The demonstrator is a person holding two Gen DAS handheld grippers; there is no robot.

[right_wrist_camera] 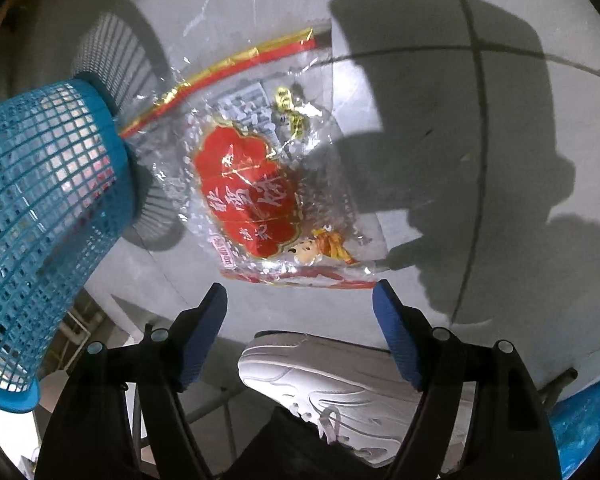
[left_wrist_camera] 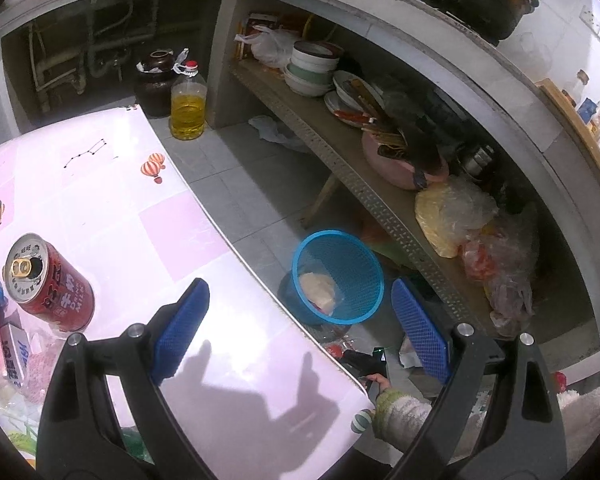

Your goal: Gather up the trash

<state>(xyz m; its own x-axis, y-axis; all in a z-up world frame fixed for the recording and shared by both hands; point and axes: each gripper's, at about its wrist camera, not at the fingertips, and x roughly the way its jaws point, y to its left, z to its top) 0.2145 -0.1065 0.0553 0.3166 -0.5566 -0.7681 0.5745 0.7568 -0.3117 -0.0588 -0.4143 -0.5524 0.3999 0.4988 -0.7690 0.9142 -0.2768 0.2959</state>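
A clear plastic wrapper (right_wrist_camera: 256,188) with a red and gold label lies flat on the grey floor, one edge against the base of the blue mesh basket (right_wrist_camera: 44,216). My right gripper (right_wrist_camera: 300,290) hangs just above the wrapper's near edge, open, with nothing between its blue pads. In the left wrist view the basket (left_wrist_camera: 354,276) stands on the floor beside the pink table (left_wrist_camera: 148,216) and holds a pale crumpled wad (left_wrist_camera: 318,290). My left gripper (left_wrist_camera: 298,286) is open and empty over the table's edge. A red opened drink can (left_wrist_camera: 50,284) stands on the table at the left.
A white shoe (right_wrist_camera: 340,388) stands right under the right gripper. More packets and wrappers (left_wrist_camera: 16,344) crowd the table's left corner. A low shelf (left_wrist_camera: 340,152) with bowls, a pink basin and plastic bags runs along the right. An oil bottle (left_wrist_camera: 188,106) and a dark jar (left_wrist_camera: 156,84) stand on the floor beyond.
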